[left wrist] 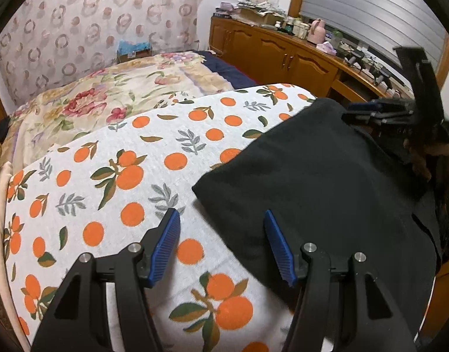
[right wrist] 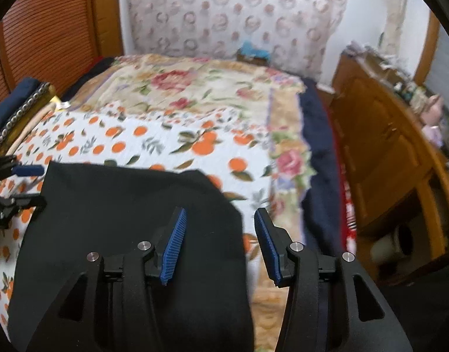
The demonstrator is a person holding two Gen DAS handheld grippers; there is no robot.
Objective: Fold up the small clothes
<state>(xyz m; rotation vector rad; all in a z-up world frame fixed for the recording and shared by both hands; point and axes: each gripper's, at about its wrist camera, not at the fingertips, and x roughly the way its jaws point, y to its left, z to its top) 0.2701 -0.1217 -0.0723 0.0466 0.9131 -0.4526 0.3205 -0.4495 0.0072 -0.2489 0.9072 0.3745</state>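
A black garment [left wrist: 321, 182] lies folded flat on the orange-print cloth [left wrist: 113, 176] covering the bed. My left gripper [left wrist: 221, 220] is open and empty, hovering over the garment's near left corner. My right gripper [right wrist: 220, 214] is open and empty above the garment's right edge [right wrist: 130, 220]. The right gripper also shows in the left wrist view [left wrist: 383, 111] at the garment's far right side. The left gripper shows at the left edge of the right wrist view [right wrist: 16, 182], beside the garment's left edge.
A floral quilt [left wrist: 107, 99] covers the far part of the bed, with a dark blue blanket [right wrist: 318, 158] along its right side. A wooden cabinet [left wrist: 283, 55] with clutter on top runs along the right. A patterned curtain [left wrist: 101, 20] hangs behind.
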